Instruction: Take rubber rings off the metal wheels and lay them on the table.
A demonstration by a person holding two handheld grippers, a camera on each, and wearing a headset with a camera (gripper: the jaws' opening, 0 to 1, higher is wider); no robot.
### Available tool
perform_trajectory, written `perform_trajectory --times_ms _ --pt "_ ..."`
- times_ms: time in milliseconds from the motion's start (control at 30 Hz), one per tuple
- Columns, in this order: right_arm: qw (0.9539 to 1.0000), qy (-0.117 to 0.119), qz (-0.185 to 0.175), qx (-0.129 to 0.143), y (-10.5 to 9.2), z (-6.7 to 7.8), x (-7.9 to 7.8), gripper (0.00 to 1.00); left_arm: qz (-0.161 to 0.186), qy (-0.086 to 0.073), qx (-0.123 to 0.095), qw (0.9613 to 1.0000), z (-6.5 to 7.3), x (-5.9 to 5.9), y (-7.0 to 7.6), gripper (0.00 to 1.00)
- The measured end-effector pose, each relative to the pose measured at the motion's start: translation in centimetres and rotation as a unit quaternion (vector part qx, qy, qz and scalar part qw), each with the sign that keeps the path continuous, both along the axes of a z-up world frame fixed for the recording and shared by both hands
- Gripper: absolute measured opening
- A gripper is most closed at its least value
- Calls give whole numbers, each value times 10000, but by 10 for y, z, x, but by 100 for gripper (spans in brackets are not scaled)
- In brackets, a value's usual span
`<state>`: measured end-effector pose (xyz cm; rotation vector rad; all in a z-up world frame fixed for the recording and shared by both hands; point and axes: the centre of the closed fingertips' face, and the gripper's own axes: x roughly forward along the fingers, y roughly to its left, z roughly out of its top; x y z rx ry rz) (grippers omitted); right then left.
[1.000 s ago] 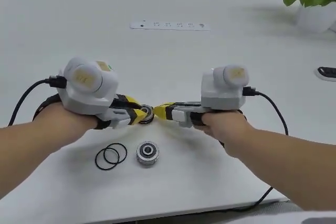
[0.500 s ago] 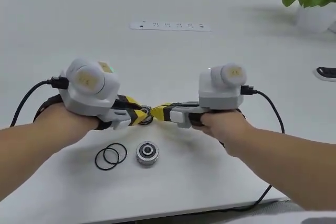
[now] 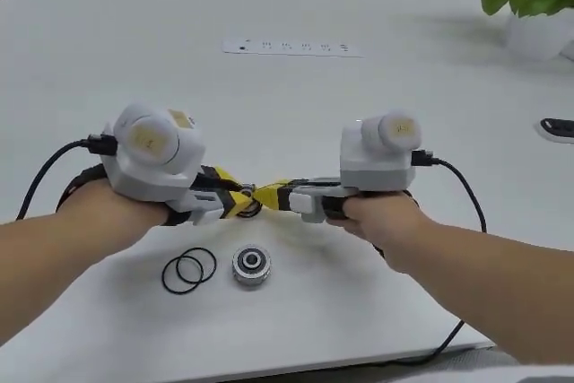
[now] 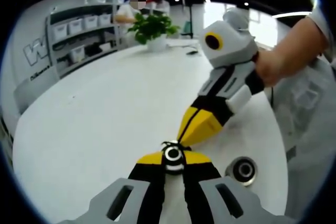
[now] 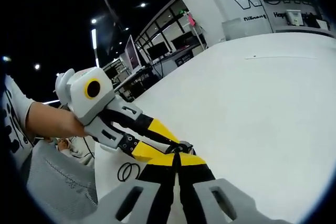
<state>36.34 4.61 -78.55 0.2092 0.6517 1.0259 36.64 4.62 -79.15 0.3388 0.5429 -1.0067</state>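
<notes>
Mid-frame, the left gripper point(image 3: 240, 201) clamps a metal wheel point(image 4: 172, 154); the right gripper point(image 3: 262, 193), jaws pressed together, meets its rim. Below, two rubber rings point(image 3: 189, 268) lie beside a second wheel point(image 3: 251, 263).

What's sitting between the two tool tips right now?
A metal wheel, clamped in the left tool. The right tool meets its rim with closed tips. This is clearest in the left gripper view.
</notes>
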Motion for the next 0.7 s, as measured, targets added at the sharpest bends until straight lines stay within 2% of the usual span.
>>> perform_trajectory --times_ms 533,633,700 --pt "9999 83 45 132 1 3 0 0 -17 0 2 10000 0 -1 -1 12" --pt "9997 106 48 229 1 4 1 0 -18 -2 -4 10000 0 0 -1 12" --pt "9990 174 28 416 3 8 2 0 -15 -2 -12 10000 0 0 -1 12"
